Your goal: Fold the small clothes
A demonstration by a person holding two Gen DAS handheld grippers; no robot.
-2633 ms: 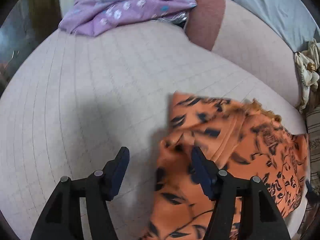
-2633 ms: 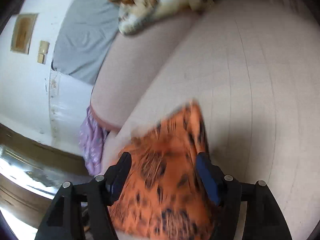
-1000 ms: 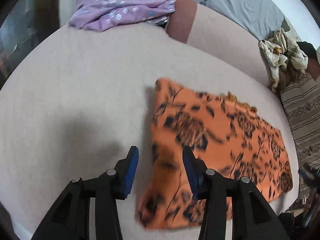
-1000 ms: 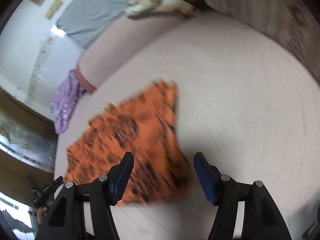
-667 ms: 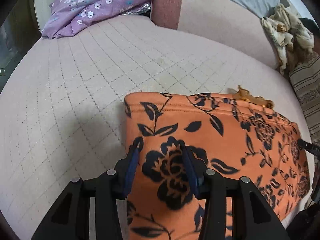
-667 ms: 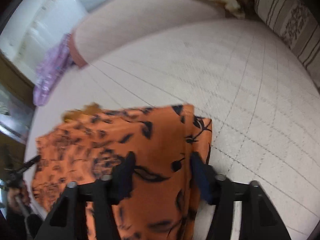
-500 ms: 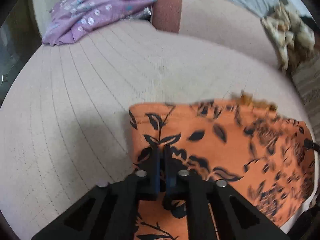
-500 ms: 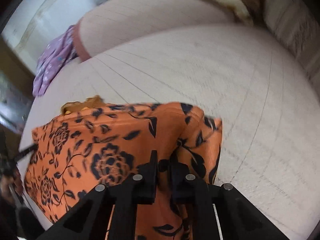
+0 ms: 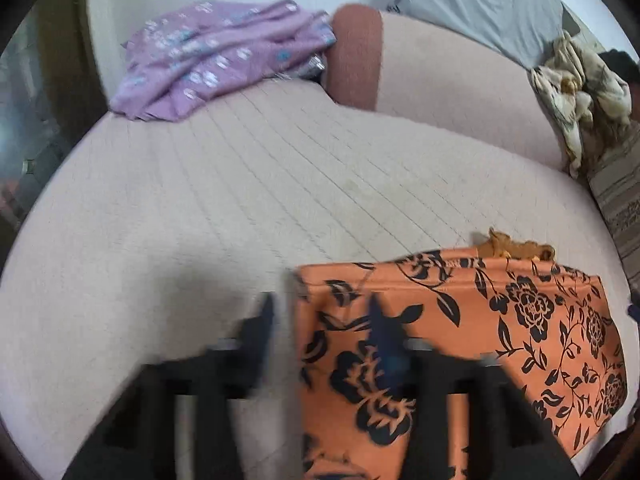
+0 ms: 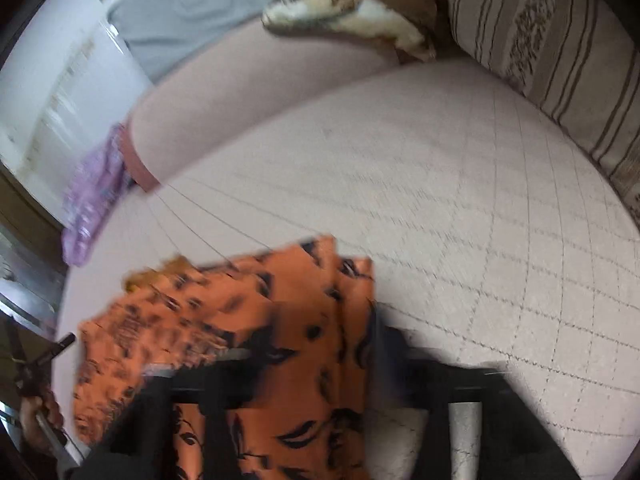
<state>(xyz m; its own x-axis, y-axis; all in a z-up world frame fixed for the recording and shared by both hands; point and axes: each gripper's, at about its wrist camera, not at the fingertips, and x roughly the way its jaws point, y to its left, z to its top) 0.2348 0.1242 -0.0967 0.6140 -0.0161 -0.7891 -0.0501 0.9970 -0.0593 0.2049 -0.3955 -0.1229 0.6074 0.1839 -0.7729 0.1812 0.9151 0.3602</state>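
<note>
The orange garment [image 9: 460, 344] with black flowers lies folded flat on the pink quilted sofa seat [image 9: 240, 208]. The left gripper [image 9: 320, 320] is spread wide over its left edge, one finger on each side (both blurred), holding nothing. The right gripper [image 10: 316, 344] also stands apart over the garment's right end, not pinching it.

Pink quilted sofa seat [image 9: 248, 184], orange floral garment [image 9: 480, 320], purple cloth [image 9: 216, 56]
</note>
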